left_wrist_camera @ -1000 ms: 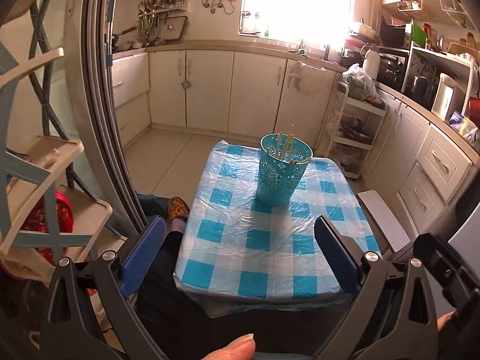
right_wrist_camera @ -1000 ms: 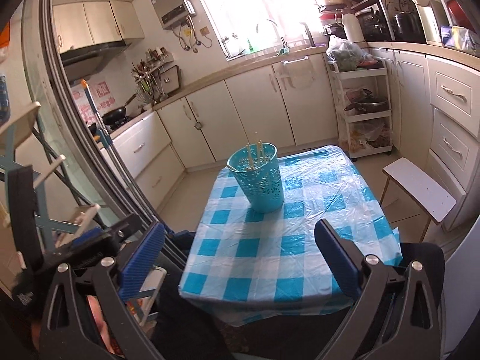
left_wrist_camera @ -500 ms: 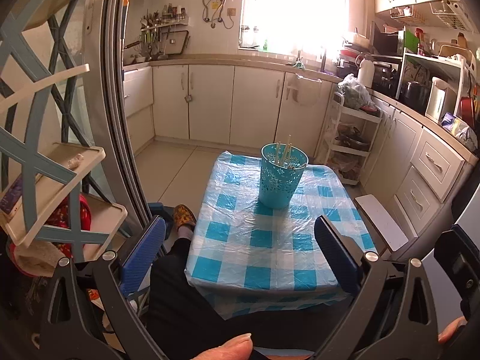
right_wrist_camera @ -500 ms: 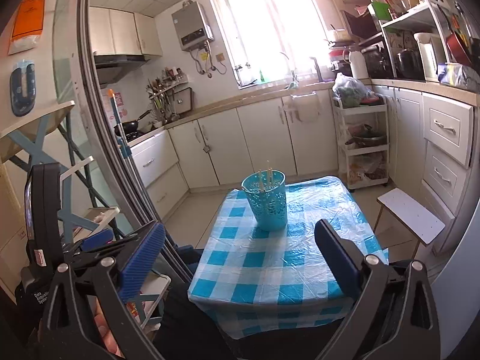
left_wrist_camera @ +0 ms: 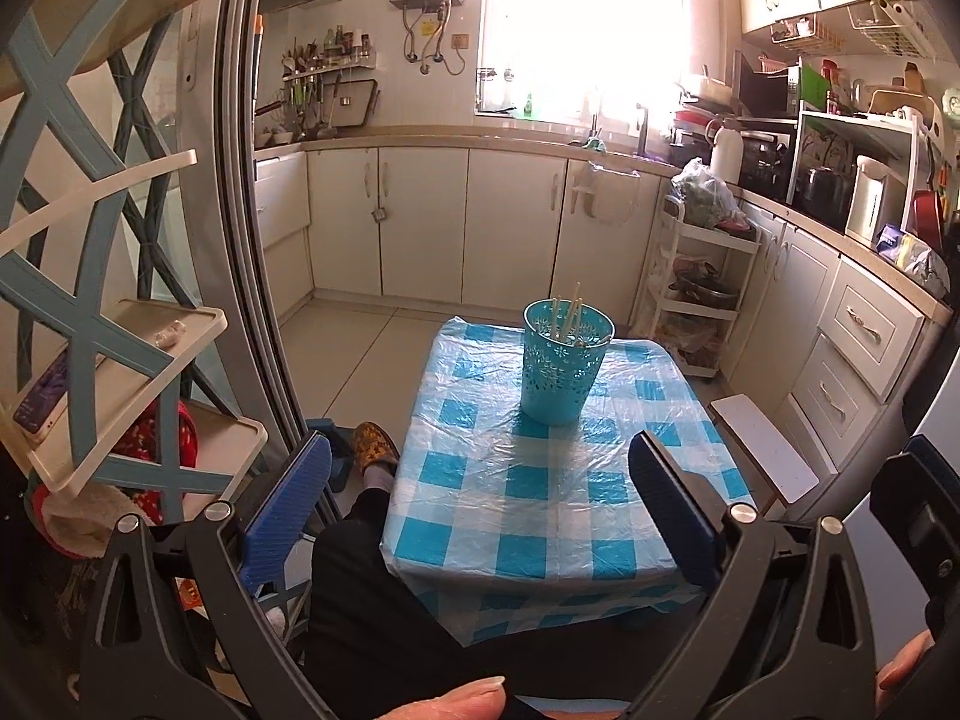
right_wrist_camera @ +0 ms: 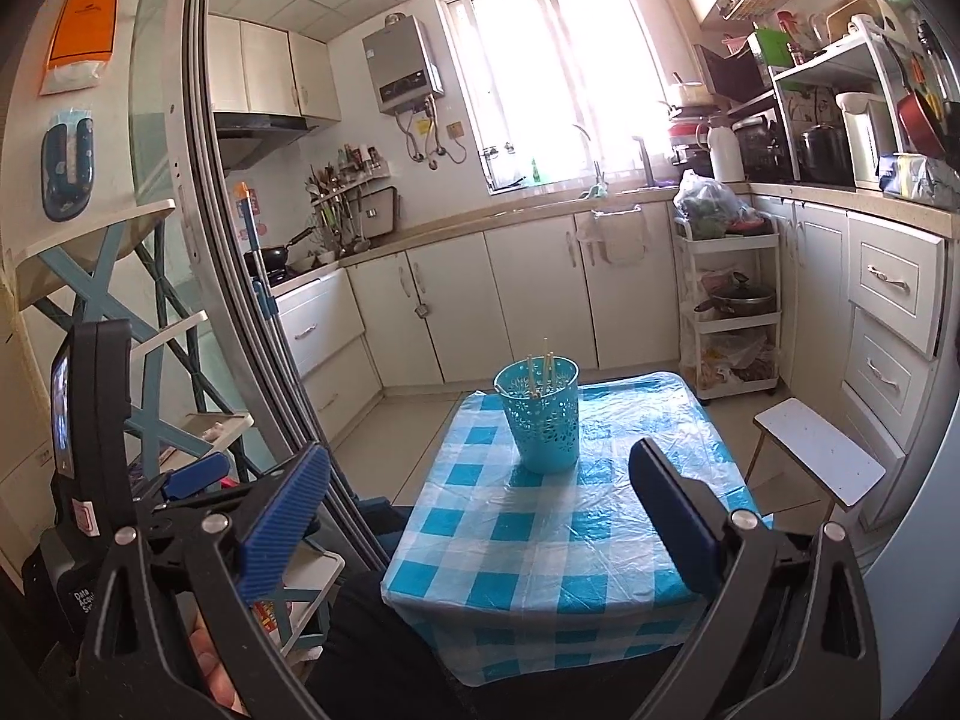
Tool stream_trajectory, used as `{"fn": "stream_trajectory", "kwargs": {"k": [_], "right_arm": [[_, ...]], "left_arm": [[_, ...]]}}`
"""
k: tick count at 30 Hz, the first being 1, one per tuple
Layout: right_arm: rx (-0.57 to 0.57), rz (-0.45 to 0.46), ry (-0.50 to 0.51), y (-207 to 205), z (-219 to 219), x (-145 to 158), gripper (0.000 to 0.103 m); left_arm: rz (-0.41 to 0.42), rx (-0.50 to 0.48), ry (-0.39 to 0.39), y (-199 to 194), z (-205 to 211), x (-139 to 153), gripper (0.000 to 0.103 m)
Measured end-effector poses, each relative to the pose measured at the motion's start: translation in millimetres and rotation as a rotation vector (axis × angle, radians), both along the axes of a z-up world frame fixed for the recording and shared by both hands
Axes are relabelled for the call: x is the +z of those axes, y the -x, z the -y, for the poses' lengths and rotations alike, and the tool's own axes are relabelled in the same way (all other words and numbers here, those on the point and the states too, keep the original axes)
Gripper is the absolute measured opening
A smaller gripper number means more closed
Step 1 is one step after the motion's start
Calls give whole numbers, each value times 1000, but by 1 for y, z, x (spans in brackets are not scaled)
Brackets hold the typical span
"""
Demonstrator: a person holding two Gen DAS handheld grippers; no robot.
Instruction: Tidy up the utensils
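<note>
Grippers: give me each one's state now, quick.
Left gripper: jaws open, holding nothing.
Right gripper: jaws open, holding nothing.

Chopsticks point(left_wrist_camera: 567, 315): lower lengths hidden inside teal holder point(left_wrist_camera: 561, 369); count not resolvable. Counter point(left_wrist_camera: 540, 492) near edge at 6 o'clock partly hidden behind gripper frames. Person's thumb point(left_wrist_camera: 450, 699) cropped by bottom edge. Window point(right_wrist_camera: 558, 78) overexposed, detail lost.

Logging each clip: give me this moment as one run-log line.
left gripper: open, empty | right gripper: open, empty | chopsticks: inside teal holder | checked tablecloth: only holder on it
</note>
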State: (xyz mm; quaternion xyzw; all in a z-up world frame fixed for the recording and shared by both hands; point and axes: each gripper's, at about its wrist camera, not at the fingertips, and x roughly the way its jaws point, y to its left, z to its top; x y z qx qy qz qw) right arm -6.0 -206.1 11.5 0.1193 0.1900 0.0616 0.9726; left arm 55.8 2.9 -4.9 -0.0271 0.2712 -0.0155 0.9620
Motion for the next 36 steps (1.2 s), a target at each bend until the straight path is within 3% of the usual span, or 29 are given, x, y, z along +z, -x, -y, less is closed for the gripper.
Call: {"fn": "stream_trajectory", "kwargs": {"k": [36], "right_arm": [[5, -10, 1, 3, -3, -4, 96]], "left_arm": [[24, 15, -10, 6, -4, 0, 96]]}}
